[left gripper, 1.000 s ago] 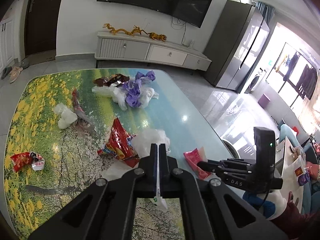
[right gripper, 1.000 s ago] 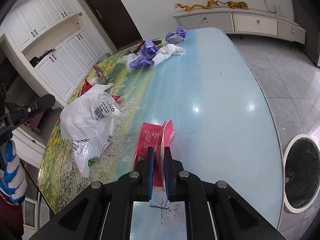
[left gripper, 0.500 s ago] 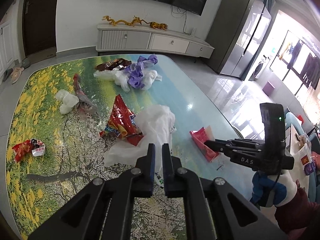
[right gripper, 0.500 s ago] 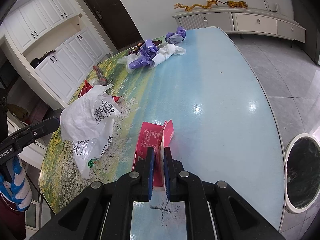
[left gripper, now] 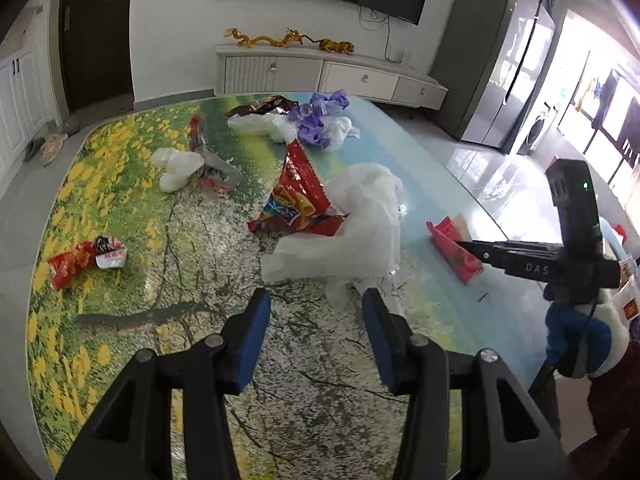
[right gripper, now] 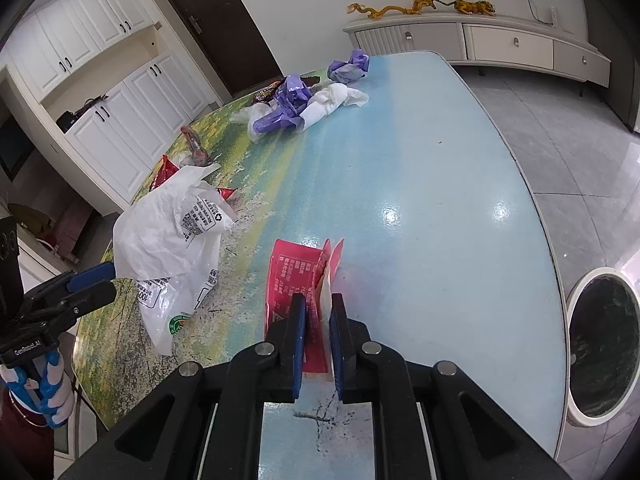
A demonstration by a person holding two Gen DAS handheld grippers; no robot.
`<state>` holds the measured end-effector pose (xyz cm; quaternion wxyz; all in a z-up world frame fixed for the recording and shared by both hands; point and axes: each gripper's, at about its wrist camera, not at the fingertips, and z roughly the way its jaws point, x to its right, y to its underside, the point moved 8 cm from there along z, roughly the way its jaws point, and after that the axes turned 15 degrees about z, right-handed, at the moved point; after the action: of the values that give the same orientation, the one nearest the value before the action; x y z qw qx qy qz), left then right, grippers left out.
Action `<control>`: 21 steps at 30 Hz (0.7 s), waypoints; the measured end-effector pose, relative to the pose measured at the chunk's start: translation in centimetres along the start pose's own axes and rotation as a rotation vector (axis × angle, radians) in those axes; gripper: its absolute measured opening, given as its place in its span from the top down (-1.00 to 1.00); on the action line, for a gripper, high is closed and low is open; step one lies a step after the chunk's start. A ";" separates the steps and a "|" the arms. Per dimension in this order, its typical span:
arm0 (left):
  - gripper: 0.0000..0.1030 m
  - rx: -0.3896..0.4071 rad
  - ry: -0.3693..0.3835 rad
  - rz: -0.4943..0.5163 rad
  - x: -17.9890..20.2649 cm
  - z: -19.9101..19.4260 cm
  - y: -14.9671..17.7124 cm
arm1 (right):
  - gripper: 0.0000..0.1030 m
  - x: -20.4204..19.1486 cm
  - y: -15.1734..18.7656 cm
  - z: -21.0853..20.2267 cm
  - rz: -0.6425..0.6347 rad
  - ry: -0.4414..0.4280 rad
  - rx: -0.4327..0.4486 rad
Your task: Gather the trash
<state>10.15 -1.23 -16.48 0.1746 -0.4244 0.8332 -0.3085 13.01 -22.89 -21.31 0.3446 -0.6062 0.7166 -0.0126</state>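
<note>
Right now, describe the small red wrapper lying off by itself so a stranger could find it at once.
Start at the long table printed with yellow flowers. Away from the heap of bags and the white plastic bag in the middle, go to the flowered edge on the left of the left wrist view. There lies the small red wrapper, alone, with a crumpled white end bearing red print.

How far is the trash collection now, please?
Early stage. The left hand-held gripper, jaws just opened, has let go of the white plastic bag, which lies on the table. The right hand-held gripper pinches the red packet. The snack bag, purple bags and small red wrapper remain scattered.
</note>
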 end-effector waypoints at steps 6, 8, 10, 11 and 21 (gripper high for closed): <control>0.11 -0.030 -0.031 0.148 -0.4 2.0 -1.1 | 0.76 -0.1 -0.2 0.2 -0.001 0.014 -0.003; 0.11 -0.039 -0.020 0.157 -0.7 3.1 -1.3 | 0.76 -0.1 -0.2 0.3 -0.004 0.020 -0.004; 0.11 -0.040 -0.004 0.150 -1.1 3.9 -1.6 | 0.76 -0.2 -0.3 0.4 -0.007 0.025 -0.007; 0.11 -0.037 0.004 0.150 -1.2 4.2 -1.8 | 0.76 -0.2 -0.3 0.4 -0.011 0.027 -0.008; 0.97 0.020 0.086 0.079 -1.6 4.1 -2.8 | 0.83 -0.9 -0.3 0.3 -0.038 0.022 0.000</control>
<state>15.05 -2.68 -17.67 0.1549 -0.3759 0.8529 -0.3275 13.48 -22.07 -21.02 0.3364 -0.6194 0.7089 -0.0258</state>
